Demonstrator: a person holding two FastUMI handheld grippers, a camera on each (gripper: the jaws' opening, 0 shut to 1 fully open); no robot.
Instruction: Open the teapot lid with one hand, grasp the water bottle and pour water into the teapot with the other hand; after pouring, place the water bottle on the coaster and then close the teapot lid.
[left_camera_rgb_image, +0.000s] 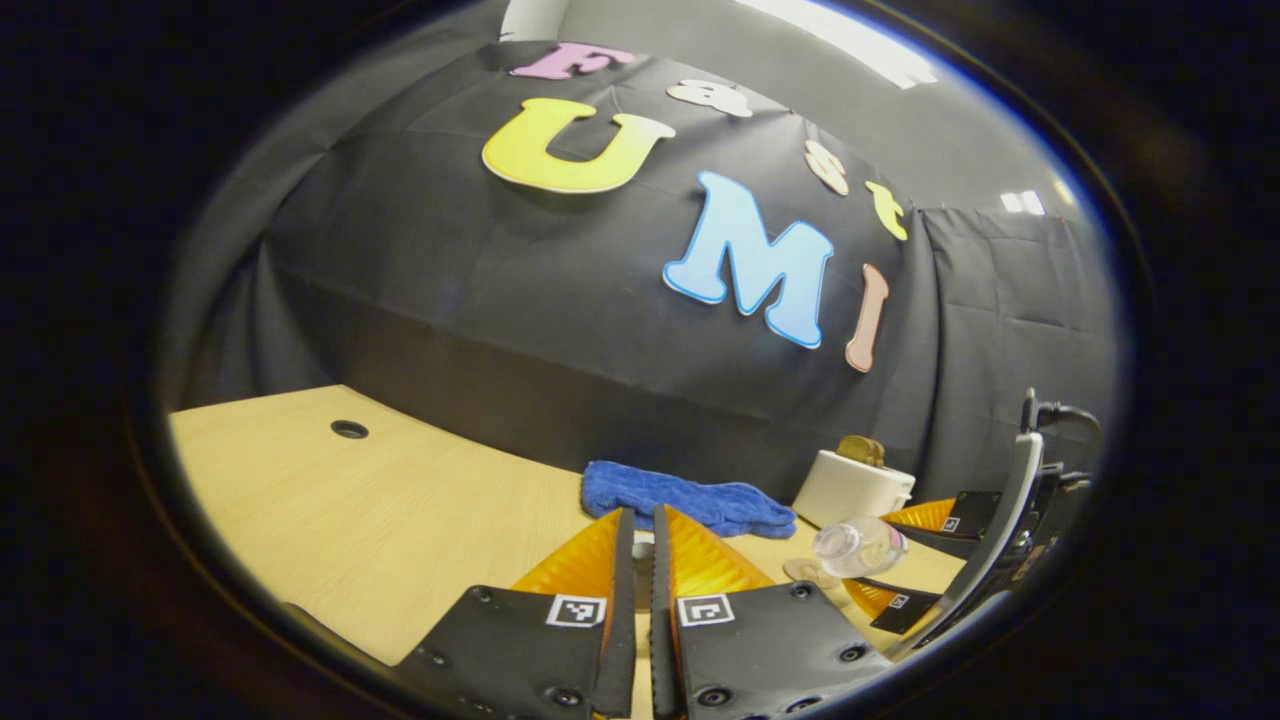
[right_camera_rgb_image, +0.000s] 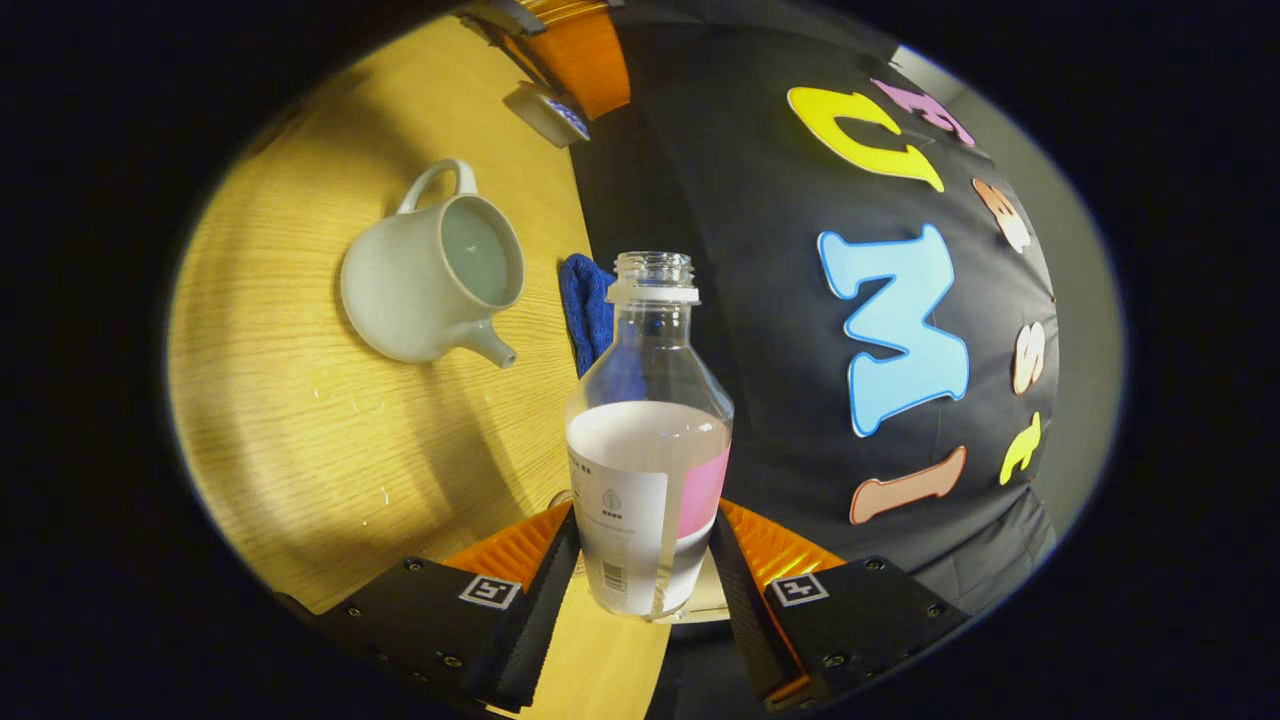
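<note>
My right gripper (right_camera_rgb_image: 648, 520) is shut on the clear water bottle (right_camera_rgb_image: 650, 440), which has no cap and is partly full. The pale teapot (right_camera_rgb_image: 430, 280) stands on the table without its lid, liquid showing inside; the bottle's mouth is apart from it. In the left gripper view the bottle (left_camera_rgb_image: 860, 545) lies tilted beside the teapot (left_camera_rgb_image: 850, 485), above a small tan coaster (left_camera_rgb_image: 808, 572). My left gripper (left_camera_rgb_image: 643, 520) is shut on the teapot lid (right_camera_rgb_image: 548, 112), held up away from the pot; only a sliver of it shows between my left fingers.
A blue cloth (left_camera_rgb_image: 690, 495) lies on the wooden table (left_camera_rgb_image: 380, 510) against the black wall, just behind the teapot. A round cable hole (left_camera_rgb_image: 349, 429) sits at the table's far left. The left half of the tabletop is bare wood.
</note>
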